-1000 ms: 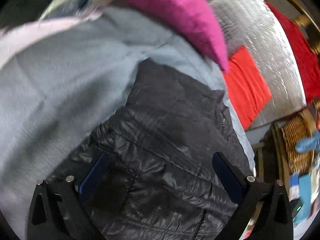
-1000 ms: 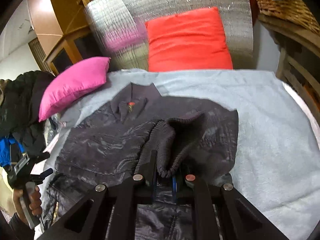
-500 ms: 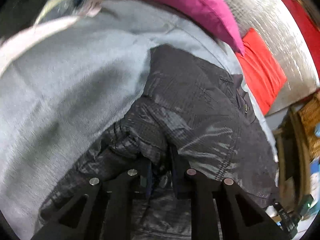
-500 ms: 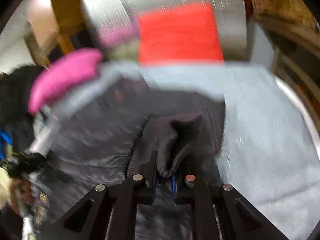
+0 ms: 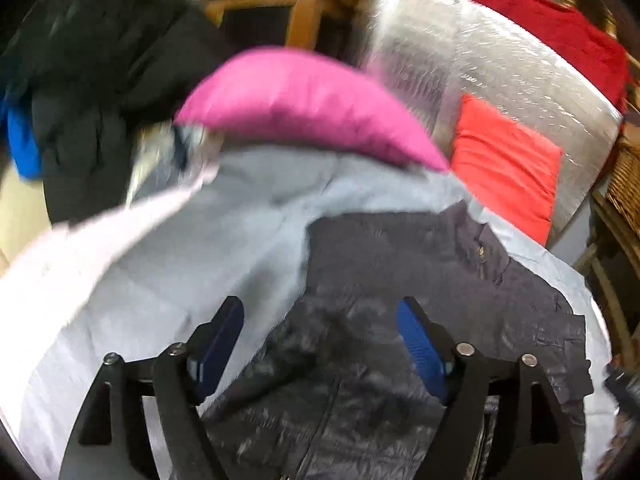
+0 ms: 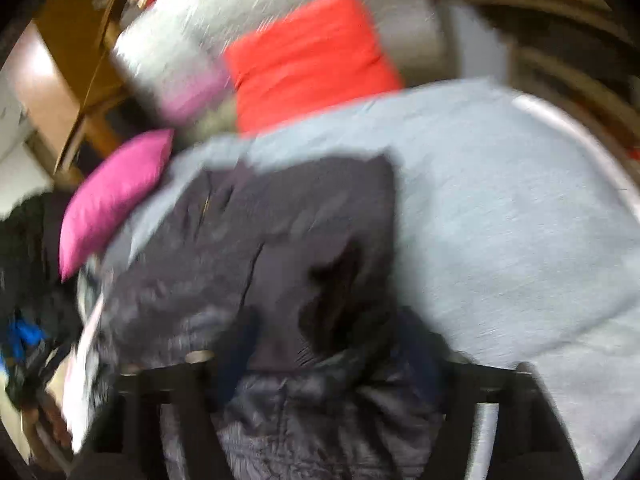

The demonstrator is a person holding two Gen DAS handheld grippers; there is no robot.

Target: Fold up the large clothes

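Observation:
A dark shiny puffer jacket [image 5: 400, 280] lies on a light grey blanket [image 5: 180, 272]; it also shows in the blurred right wrist view [image 6: 248, 248]. My left gripper [image 5: 320, 340] is open and empty, its blue pads [image 5: 420, 344] spread just above the jacket's left edge. My right gripper [image 6: 332, 352] is blurred by motion; its fingers look spread apart, with the jacket's ribbed cuff [image 6: 340, 292] lying between them, folded onto the body.
A pink pillow [image 5: 312, 100] and a red cushion [image 5: 508, 168] lean against a silver padded backrest [image 5: 480, 72]. Dark clothes [image 5: 100, 80] hang at the left. A wicker basket [image 5: 628, 184] stands at the right.
My left gripper has let go of the jacket fabric and opened, lifting back. My right gripper has released the ribbed cuff and opened while swinging; the sleeves now lie folded on the jacket.

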